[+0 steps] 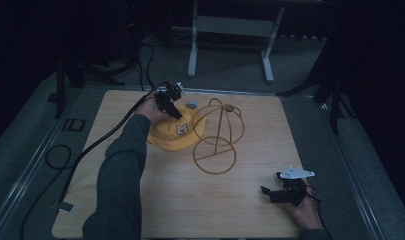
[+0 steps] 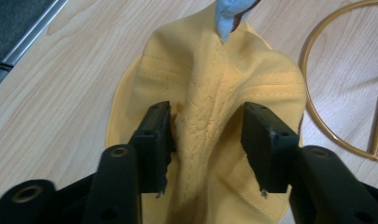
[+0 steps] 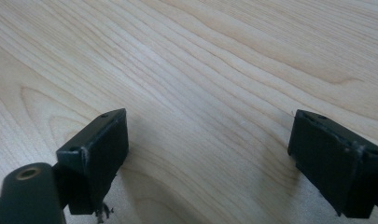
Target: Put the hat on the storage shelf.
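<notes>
A yellow cloth hat [image 1: 166, 136] with a small bear patch [image 1: 181, 129] lies on the wooden table [image 1: 190, 200], left of a gold wire hat stand [image 1: 216, 135]. My left gripper [image 1: 175, 114] reaches down onto the hat's top from the left. In the left gripper view its jaws [image 2: 205, 116] stand fairly wide on either side of a raised, wrinkled fold of the hat [image 2: 210, 93], and both pads meet the cloth. My right gripper [image 1: 270, 183] rests low at the table's near right with jaws wide apart; the right gripper view [image 3: 210, 126] has bare wood between them.
The stand's round base ring [image 2: 317, 116] lies just right of the hat. A pale blue tag [image 2: 228, 14] pokes out at the hat's far edge. A black cable [image 1: 80, 155] trails off the table's left side. A white frame's legs [image 1: 230, 40] stand on the floor beyond.
</notes>
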Motion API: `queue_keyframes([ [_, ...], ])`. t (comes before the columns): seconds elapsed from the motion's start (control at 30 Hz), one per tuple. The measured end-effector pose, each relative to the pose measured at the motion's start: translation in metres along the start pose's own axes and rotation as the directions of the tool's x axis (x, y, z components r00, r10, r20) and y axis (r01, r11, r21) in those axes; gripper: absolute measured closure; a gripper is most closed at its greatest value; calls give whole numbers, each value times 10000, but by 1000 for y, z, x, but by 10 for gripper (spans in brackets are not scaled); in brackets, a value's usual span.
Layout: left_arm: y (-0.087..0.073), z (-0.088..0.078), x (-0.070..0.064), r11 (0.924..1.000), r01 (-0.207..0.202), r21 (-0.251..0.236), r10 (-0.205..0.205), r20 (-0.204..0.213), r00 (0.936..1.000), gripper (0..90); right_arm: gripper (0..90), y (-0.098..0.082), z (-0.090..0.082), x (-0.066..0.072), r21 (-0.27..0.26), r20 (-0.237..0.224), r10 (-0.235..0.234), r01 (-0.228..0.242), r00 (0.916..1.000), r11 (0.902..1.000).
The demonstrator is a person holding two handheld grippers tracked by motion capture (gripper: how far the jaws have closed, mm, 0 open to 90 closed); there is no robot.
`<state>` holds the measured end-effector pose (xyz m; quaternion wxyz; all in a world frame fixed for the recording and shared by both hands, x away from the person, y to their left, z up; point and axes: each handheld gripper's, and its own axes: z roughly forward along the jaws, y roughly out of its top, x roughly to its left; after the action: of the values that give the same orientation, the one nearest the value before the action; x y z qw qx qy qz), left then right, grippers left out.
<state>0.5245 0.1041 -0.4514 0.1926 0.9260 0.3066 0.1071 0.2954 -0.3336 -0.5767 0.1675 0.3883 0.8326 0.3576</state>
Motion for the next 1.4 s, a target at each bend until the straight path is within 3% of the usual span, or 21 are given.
queue_keyframes([
  [0.07, 0, 0, -1, 9999, -113, 3, 113, -18, 9999, 588, 121, 0, 0, 0, -3, -1, -1, 1, 10000, 10000],
  [0.17, -1, -4, -2, 9996, -268, 116, 268, -60, 9996, 738, 121, 0, 0, 0, -4, -1, -5, 5, 10000, 10000],
  [0.3, -2, -6, -4, 9989, -398, 248, 398, 3, 9992, 803, 121, 0, 0, 0, -1, -1, 5, -5, 10000, 10000],
  [0.87, -6, -35, -6, 9991, -424, -47, 424, 62, 9991, 822, 121, 0, 0, 0, 0, -2, -1, 1, 10000, 10000],
  [1.13, -11, -65, -2, 9963, -154, -851, 188, 387, 9991, 822, 121, 0, 0, 0, 2, 4, -8, 8, 10000, 10000],
  [1.4, -18, -88, 3, 9926, -16, -1213, 55, 318, 9995, 822, 121, 0, 0, 0, -3, 2, 18, -18, 10000, 10000],
])
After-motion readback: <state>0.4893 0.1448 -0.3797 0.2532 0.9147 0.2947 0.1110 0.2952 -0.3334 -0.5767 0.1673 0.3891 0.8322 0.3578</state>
